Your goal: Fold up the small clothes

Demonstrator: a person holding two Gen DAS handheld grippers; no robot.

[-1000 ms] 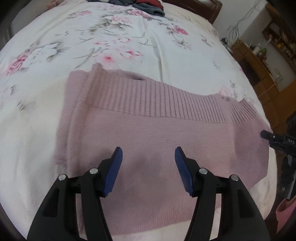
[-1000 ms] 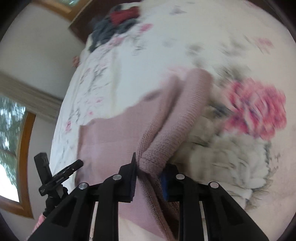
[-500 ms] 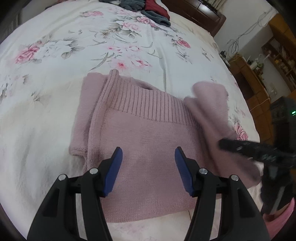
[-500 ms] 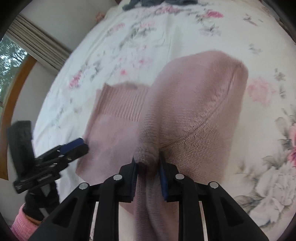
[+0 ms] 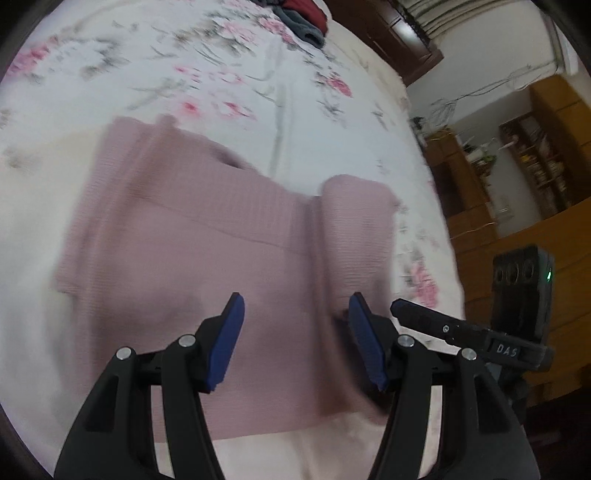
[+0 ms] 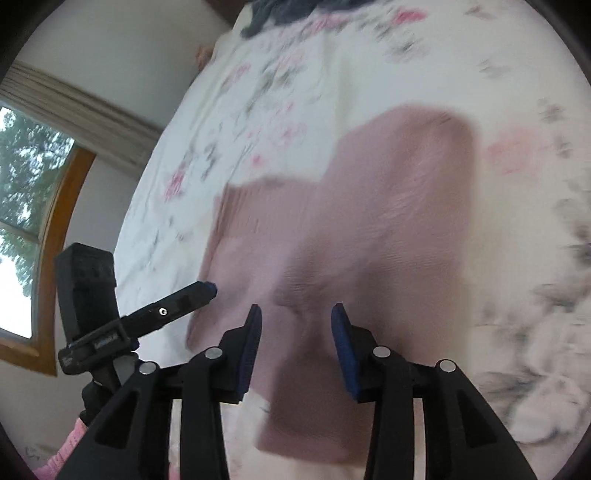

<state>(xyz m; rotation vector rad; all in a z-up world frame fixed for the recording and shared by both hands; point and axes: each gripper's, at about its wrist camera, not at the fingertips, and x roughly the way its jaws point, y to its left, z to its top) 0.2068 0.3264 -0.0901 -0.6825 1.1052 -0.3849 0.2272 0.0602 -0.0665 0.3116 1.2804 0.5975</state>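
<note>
right wrist view shows a window (image 6: pixel 22 206) — left wrist view, wooden shelves (image 5: pixel 532 155).

We saw the sweater (image 5: pixel 207 258) spread mid-frame on the bed (image 5: pixel 258 92), its right part seemingly folded over; clothes (image 5: pixel 301 14) lay at top.

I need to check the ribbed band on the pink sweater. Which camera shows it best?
The left wrist view: the ribbed band runs across the pink sweater, unobstructed though blurred. The right wrist view shows only a short, smeared stretch of it beside the folded-over part.
</note>
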